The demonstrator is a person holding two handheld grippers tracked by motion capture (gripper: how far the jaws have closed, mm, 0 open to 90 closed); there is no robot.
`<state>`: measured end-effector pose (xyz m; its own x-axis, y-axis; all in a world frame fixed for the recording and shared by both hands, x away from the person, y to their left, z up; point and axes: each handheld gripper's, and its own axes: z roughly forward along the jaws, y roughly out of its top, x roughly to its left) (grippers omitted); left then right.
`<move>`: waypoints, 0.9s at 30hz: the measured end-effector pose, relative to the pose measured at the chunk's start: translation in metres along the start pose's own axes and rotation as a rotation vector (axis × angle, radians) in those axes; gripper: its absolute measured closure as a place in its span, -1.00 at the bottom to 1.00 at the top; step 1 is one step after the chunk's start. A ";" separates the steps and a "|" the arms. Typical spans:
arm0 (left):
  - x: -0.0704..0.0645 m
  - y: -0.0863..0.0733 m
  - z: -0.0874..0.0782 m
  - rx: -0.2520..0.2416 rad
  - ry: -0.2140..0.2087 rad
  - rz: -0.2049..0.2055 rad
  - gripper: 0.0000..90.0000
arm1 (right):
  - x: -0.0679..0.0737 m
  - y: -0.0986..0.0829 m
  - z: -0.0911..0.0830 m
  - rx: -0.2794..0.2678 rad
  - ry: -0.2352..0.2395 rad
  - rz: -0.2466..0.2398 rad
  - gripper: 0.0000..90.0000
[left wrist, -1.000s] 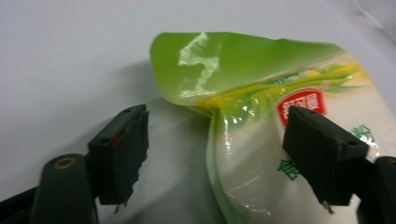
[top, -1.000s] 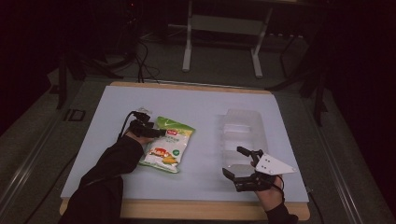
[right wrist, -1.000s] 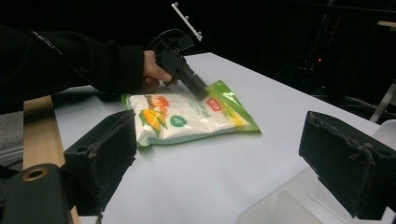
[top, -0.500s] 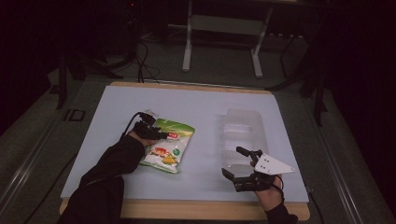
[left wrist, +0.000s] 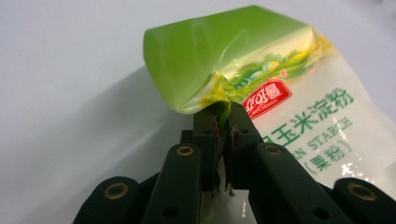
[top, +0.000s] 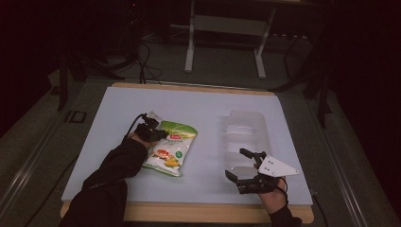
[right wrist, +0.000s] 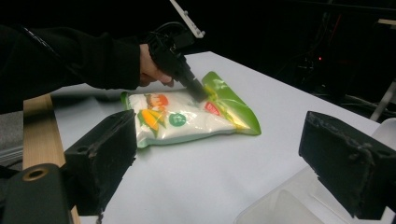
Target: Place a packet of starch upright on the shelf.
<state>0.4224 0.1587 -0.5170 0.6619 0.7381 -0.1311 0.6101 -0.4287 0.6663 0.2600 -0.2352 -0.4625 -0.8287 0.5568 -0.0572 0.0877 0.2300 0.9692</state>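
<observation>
Starch bag (top: 169,147) lies flat on the white table (top: 198,106), left of middle, with its green end pointing away from the person and its white body toward the near edge. It is a sealed plastic pouch. In the left gripper view the print reads as Chinese characters for corn starch over the Latin letters "N STAR", the rest cut off by the fold, with more characters in brackets below. A red brand patch (left wrist: 266,97) with white characters sits just above that line; its writing is too small to read. In the right gripper view the bag (right wrist: 187,116) shows a picture of corn cobs and a round green badge on the white part.

To the right of the bag, well apart from it, a clear plastic container (top: 246,135) stands on the table, and its rim shows at the lower right of the right gripper view (right wrist: 275,205).

Left gripper (top: 156,134) is at the bag's green top edge, held by a hand in a dark sleeve. Its own view shows the jaws pressed together, pinching the green edge (left wrist: 223,122), which curls up above them.

Right gripper (top: 242,166) hovers near the front edge of the table, just before the container, with the grey plate on top. Its jaws stand wide apart and hold nothing (right wrist: 224,158).
</observation>
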 end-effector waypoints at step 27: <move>-0.028 0.019 -0.049 -0.156 -0.035 0.048 0.92 | -0.002 0.001 -0.002 0.004 -0.017 0.023 -0.68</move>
<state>0.3942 0.1556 -0.4644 0.7052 0.6988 -0.1196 0.5039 -0.3754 0.7779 0.2610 -0.2376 -0.4614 -0.8171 0.5751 -0.0391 0.1087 0.2204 0.9693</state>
